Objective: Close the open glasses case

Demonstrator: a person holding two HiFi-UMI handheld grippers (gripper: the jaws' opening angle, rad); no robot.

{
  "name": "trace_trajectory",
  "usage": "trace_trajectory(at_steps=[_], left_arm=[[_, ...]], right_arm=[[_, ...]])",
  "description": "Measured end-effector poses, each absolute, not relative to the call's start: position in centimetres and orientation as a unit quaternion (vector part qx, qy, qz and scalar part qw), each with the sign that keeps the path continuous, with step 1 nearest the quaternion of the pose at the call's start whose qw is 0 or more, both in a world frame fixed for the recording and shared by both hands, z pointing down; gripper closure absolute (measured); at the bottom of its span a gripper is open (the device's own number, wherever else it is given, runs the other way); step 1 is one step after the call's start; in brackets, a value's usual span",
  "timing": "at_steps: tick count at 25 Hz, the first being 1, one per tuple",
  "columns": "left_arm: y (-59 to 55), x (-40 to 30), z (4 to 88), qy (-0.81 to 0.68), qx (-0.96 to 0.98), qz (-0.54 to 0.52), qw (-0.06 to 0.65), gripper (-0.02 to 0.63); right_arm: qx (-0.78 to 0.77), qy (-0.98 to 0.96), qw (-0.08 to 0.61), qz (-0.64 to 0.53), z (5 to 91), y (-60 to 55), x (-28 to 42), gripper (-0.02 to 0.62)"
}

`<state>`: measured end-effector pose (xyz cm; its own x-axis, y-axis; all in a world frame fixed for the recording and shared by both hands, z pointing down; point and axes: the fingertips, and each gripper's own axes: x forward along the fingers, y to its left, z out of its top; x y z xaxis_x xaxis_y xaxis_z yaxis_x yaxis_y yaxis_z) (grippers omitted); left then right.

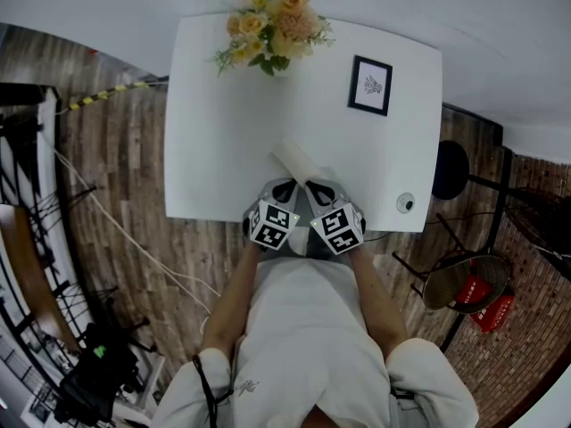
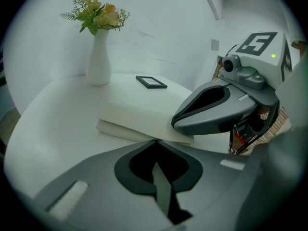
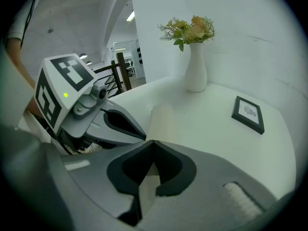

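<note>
Cream-white and long, the glasses case (image 1: 296, 161) lies on the table (image 1: 214, 150) near its front edge, with its near end reaching in between my two grippers. The left gripper (image 2: 155, 141) and the right gripper (image 3: 153, 141) each have their jaws together on nothing, tips just at the case. I judge this to be the approach: next comes pressing the lid down, though I cannot tell how far it gapes.

The right tongs (image 3: 153, 141) are seen with jaw tips met over the near end of a cream glasses case (image 3: 160, 121) laid on the white desk (image 3: 207, 129). The left tongs (image 3: 137, 134) are held alongside. A flower vase (image 3: 196, 73) and a picture frame (image 3: 248, 113) are set beyond.
</note>
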<state>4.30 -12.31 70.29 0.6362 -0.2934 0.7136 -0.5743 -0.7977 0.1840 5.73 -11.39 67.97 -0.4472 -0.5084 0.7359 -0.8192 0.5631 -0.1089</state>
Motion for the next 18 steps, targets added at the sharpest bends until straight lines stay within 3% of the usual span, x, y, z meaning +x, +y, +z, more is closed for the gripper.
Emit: trace_trajectory(at_steps=[18], left_arm=[[-13.3,2.9,70.1,-0.253,0.882,0.344,0.199,0.586]], right_arm=[[0.426,-0.811,0.325,0.234,67.7,-11.6,6.1,0.592]])
